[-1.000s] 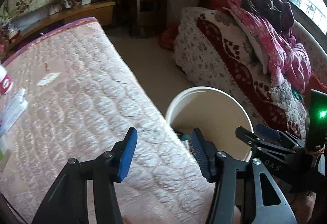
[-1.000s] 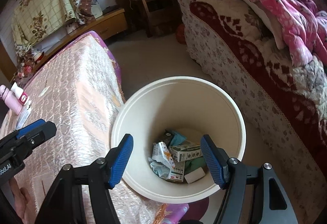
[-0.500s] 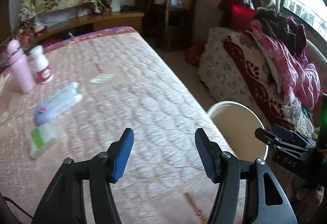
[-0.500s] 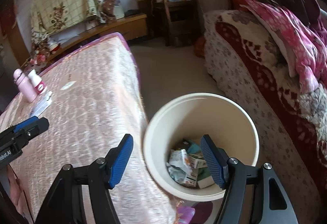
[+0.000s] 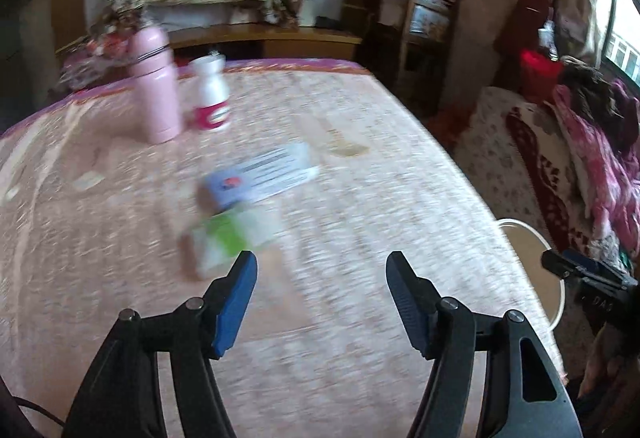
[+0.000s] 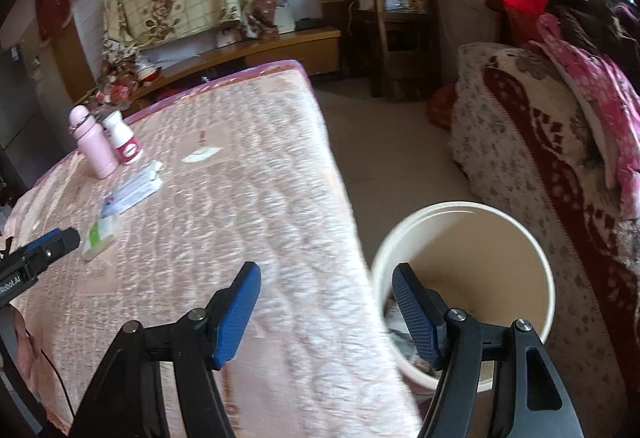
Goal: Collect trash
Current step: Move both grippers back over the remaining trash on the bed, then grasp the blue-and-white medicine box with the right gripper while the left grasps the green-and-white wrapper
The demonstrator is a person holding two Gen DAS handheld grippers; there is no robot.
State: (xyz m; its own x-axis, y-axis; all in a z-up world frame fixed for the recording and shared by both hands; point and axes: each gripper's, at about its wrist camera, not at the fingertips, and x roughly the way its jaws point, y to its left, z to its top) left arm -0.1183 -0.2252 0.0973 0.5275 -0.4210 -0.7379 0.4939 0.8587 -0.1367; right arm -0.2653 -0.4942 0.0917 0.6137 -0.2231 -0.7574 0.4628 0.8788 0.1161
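Both hand-held grippers wide and empty over the bed, trash boxes ahead.

The left hand-held gripper (image 5: 320, 278) gapes with nothing between its pads, just short of the green box (image 5: 232, 238) at frame centre, with the blue box (image 5: 262, 174) just beyond it on the bed (image 5: 360, 198). Both look like light, thin cardboard that would crush under a hard squeeze, so a gentle pinch across the narrow sides seems best. The right hand-held gripper (image 6: 326, 294), equally wide and empty, hangs at the bed's edge. Only its view shows inside the bin (image 6: 464, 286) at lower right, with scraps at the bottom; the left view shows only a sliver of rim, yet shows the boxes closer, though blurred.
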